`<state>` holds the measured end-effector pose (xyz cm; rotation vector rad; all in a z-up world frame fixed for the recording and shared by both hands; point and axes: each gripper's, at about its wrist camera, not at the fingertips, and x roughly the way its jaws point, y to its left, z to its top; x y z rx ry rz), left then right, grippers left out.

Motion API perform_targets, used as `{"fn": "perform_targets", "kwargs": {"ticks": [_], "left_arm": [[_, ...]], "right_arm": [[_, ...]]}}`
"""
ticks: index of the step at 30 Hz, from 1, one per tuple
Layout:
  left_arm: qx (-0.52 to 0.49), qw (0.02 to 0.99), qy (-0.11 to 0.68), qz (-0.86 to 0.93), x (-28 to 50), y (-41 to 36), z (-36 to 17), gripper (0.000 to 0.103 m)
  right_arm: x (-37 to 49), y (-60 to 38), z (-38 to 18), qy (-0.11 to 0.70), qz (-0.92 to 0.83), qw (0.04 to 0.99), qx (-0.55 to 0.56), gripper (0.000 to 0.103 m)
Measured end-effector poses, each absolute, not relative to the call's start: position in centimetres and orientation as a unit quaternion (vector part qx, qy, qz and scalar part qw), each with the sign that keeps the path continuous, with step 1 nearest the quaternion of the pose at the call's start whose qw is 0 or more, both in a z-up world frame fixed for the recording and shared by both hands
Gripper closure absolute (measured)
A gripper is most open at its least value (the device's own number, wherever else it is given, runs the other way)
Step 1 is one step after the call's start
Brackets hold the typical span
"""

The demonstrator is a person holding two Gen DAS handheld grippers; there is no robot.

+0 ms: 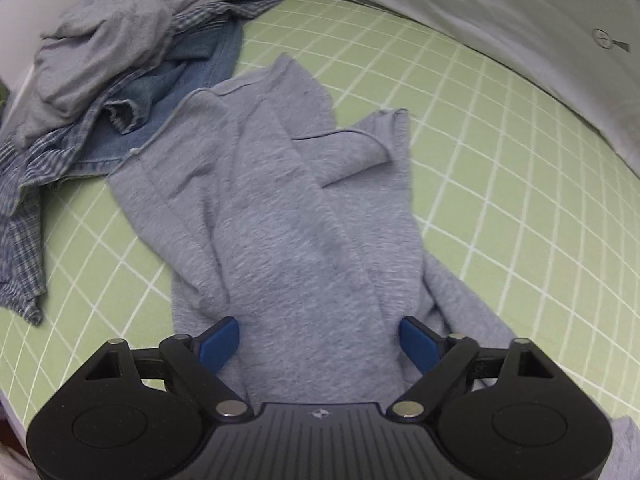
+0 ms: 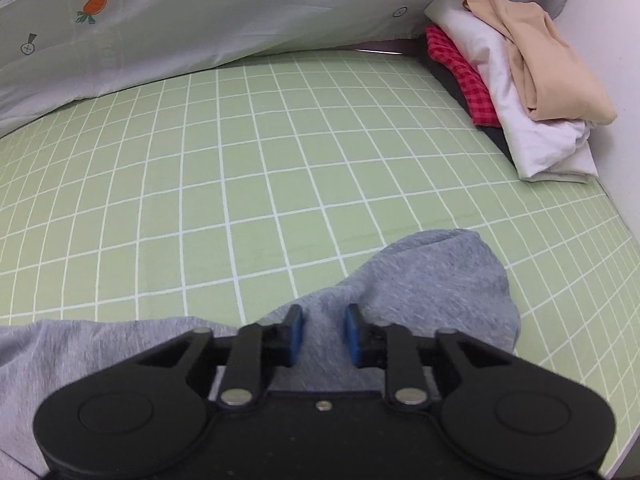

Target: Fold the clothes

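- Step: getting hold of the grey jersey garment (image 1: 280, 208), crumpled at centre of the green grid sheet (image 2: 240, 152).
- Left gripper (image 1: 319, 342): jaws wide apart over the cloth, gripping nothing.
- Right gripper (image 2: 323, 334): jaws narrow, a fabric ridge between; cannot tell if pinched.
- Next: pinch both, spread flat.
- Unfolded heap (image 1: 120, 60) at 10 o'clock crowds the garment; folded stack (image 2: 520, 80) at 2 o'clock lies clear.

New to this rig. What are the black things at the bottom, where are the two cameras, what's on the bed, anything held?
No robot: a person holds a two-finger gripper in each hand, with a fisheye camera on each looking along its fingers. The left view shows the left gripper, jaws wide, over a crumpled grey garment on the green checked sheet; unfolded clothes are heaped behind. The right view shows the right gripper, jaws narrow with grey cloth between; a firm grip is unclear. A folded stack lies at the far right.
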<state>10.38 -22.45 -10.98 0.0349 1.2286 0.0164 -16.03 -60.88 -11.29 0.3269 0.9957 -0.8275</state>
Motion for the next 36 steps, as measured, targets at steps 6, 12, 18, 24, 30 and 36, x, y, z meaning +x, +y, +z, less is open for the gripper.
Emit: {"fn": "perform_targets", "kwargs": {"ticks": [6,12,18,24,30,36], "left_arm": [[-0.029,0.828,0.560,0.011,9.4,-21.2,-10.1,0.091],[-0.026,0.860,0.509,-0.006,7.8,-20.3,-6.7,0.093],[-0.023,0.890,0.455,-0.024,7.9,-19.9,-2.3,0.093],[-0.043,0.915,0.397,-0.054,11.4,-21.4,1.5,0.094],[-0.070,0.946,0.310,-0.066,18.4,-25.5,4.3,0.087],[-0.065,0.945,0.319,-0.027,19.4,-27.5,2.8,0.027]], "right_arm": [[-18.1,-60.0,-8.4,0.413,-0.397,0.809,0.131,0.093],[-21.6,-59.8,-4.4,0.346,-0.429,0.824,0.130,0.094],[-22.5,-60.6,-1.2,0.293,-0.451,0.835,0.118,0.095],[-19.5,-63.8,1.8,0.247,-0.461,0.848,0.090,0.095],[-11.8,-69.7,4.1,0.202,-0.452,0.867,0.061,0.094],[-9.3,-69.8,3.8,0.180,-0.438,0.878,0.073,0.018]]}}
